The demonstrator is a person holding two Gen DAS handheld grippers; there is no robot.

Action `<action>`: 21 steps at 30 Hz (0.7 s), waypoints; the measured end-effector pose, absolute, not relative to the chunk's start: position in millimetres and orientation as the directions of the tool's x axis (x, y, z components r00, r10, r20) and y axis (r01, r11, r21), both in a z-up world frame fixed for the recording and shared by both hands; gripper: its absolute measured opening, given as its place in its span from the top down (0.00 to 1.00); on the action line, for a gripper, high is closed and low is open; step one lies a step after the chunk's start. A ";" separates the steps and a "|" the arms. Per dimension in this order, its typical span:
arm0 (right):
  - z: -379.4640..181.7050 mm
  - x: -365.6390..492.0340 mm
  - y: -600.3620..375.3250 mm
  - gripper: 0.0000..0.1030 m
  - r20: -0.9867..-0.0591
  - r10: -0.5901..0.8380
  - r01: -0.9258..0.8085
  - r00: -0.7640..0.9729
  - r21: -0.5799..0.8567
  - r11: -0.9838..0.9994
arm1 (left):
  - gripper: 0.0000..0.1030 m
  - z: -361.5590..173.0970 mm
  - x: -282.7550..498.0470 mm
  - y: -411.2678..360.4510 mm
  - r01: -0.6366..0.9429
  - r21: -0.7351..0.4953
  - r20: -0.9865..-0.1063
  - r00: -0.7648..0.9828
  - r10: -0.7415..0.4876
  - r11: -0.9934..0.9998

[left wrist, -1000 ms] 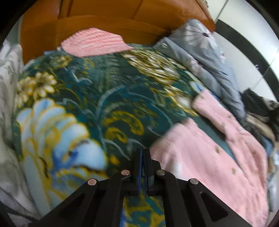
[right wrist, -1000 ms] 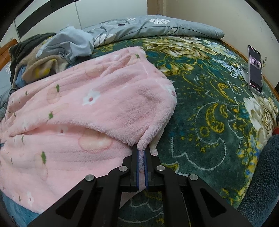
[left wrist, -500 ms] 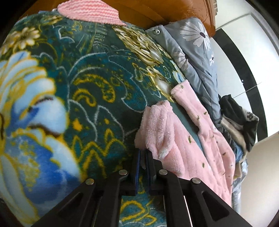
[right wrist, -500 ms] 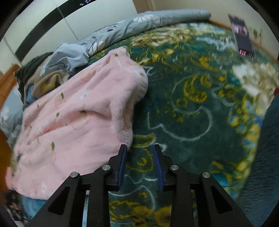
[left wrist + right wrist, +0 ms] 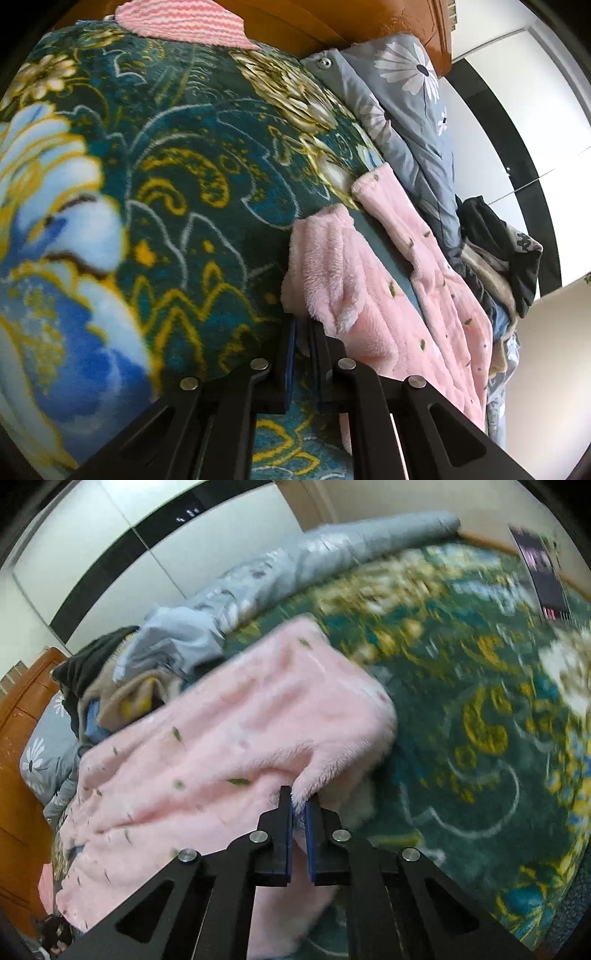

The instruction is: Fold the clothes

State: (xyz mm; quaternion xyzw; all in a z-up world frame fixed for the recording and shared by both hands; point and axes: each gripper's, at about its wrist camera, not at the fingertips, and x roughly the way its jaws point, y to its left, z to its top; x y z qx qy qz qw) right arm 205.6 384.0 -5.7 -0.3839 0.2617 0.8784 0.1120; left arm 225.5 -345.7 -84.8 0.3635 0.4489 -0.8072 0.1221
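1. Since the earlier frame, the right gripper (image 5: 299,805), which had gaped clear of the cloth, had nipped shut on the pink fleece garment (image 5: 236,731) at its edge.
2. Left gripper (image 5: 301,328) was closed on another corner of the garment (image 5: 369,295), probably to lift both together for a fold.
3. Plush, leaf-speckled fleece lay rumpled on the floral blanket (image 5: 177,177).

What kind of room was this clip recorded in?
Most likely a bedroom. The pink fleece garment lies on a bed covered by a green floral blanket, with a wooden headboard behind it, a grey daisy-print duvet along the edge, and a pile of clothes beside it.
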 end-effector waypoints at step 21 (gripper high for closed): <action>-2.1 173.2 241.3 0.67 -0.753 -0.177 0.070 -0.634 0.172 -0.983 | 0.87 -83.5 214.3 -332.0 0.507 -0.624 -0.707 -0.690 0.153 -0.595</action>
